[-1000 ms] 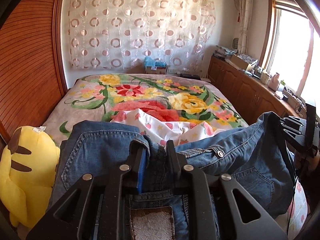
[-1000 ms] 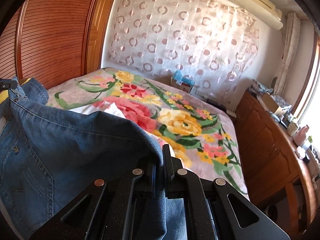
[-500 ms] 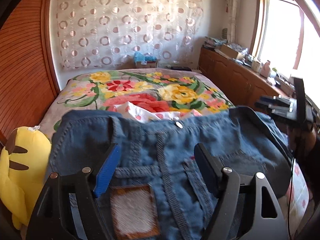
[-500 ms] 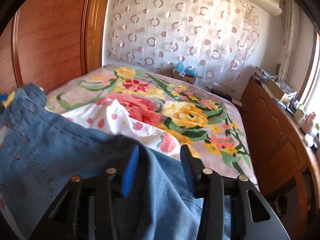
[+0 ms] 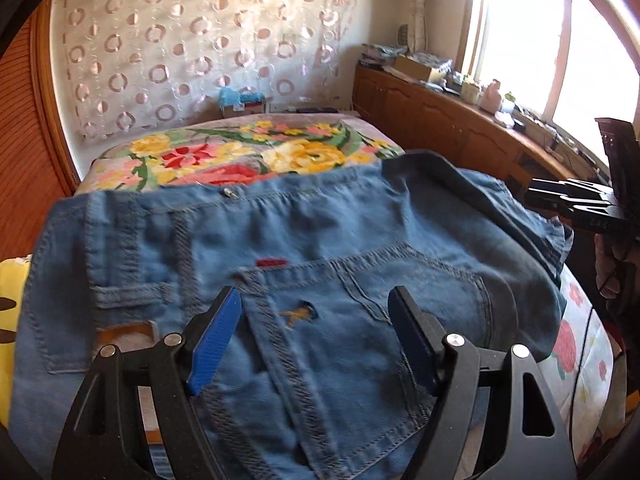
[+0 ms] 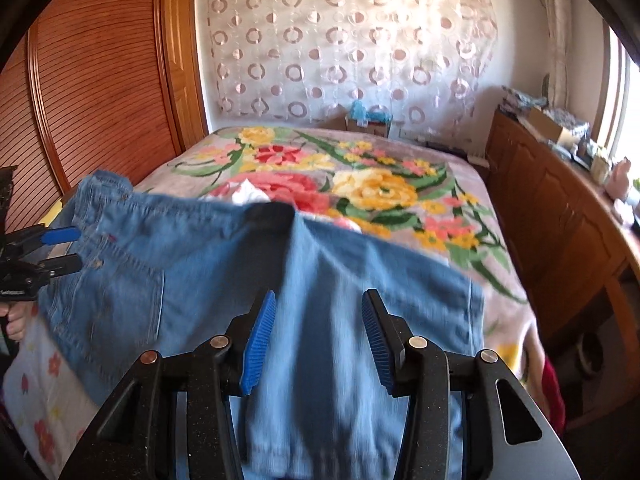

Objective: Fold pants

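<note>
Blue denim pants (image 5: 328,240) lie spread on the flowered bed, waistband away from me and a back pocket facing up. My left gripper (image 5: 314,300) hovers open just over the pocket, its blue pads clear of the cloth. In the right wrist view the pants (image 6: 192,264) stretch leftward, with the folded legs running under my right gripper (image 6: 319,300). That gripper is open too, with denim below the gap but not pinched. The right gripper (image 5: 568,200) shows beyond the pants' right edge, and the left gripper (image 6: 60,248) sits at their waist end, held by a hand.
A floral blanket (image 6: 380,184) covers the bed, with a white flower-print cloth (image 6: 44,380) under the pants. A yellow plush toy (image 5: 12,280) lies at the left edge. A wooden wardrobe (image 6: 100,80) stands left, and a cluttered wooden cabinet (image 5: 440,120) runs along the window side.
Both grippers were shut on bunched denim a second ago and have opened and let go. The pants now lie flat on the bed, and both grippers have drawn back over them.
</note>
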Demonstrator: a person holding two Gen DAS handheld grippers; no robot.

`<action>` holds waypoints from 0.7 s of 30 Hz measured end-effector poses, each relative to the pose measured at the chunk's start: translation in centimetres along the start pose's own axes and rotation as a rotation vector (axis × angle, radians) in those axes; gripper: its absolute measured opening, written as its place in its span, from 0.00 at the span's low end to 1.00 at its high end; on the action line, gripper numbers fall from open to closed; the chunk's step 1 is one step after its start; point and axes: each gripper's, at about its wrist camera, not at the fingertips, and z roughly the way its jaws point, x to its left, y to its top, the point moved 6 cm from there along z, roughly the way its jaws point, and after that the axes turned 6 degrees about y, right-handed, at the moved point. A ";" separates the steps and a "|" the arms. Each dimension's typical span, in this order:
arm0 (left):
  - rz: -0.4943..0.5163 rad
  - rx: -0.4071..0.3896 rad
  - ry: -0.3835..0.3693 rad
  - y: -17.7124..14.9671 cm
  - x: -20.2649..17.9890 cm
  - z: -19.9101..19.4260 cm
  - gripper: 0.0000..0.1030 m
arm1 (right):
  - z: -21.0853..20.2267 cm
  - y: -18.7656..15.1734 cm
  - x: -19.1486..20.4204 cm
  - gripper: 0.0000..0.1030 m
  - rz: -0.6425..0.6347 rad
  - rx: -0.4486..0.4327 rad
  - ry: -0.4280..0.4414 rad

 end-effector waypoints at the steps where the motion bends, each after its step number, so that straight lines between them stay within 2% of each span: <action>1: 0.003 0.006 0.000 -0.1 -0.3 0.2 0.75 | -0.2 -0.4 -0.1 0.45 0.009 0.010 0.006; 8: 0.020 0.057 0.009 -1.5 -1.3 1.7 0.75 | -0.3 -2.5 0.5 0.45 0.036 0.071 0.044; 14: 0.023 0.064 0.015 -2.1 -1.4 2.3 0.75 | 0.4 -4.0 0.2 0.44 0.057 0.113 0.047; 19: 0.000 0.064 0.001 -2.1 -1.2 2.6 0.75 | 1.2 -4.5 0.2 0.27 0.064 0.137 0.056; 21: 0.003 0.060 0.002 -2.2 -1.2 2.6 0.75 | 1.5 -4.5 0.7 0.08 0.047 0.152 0.063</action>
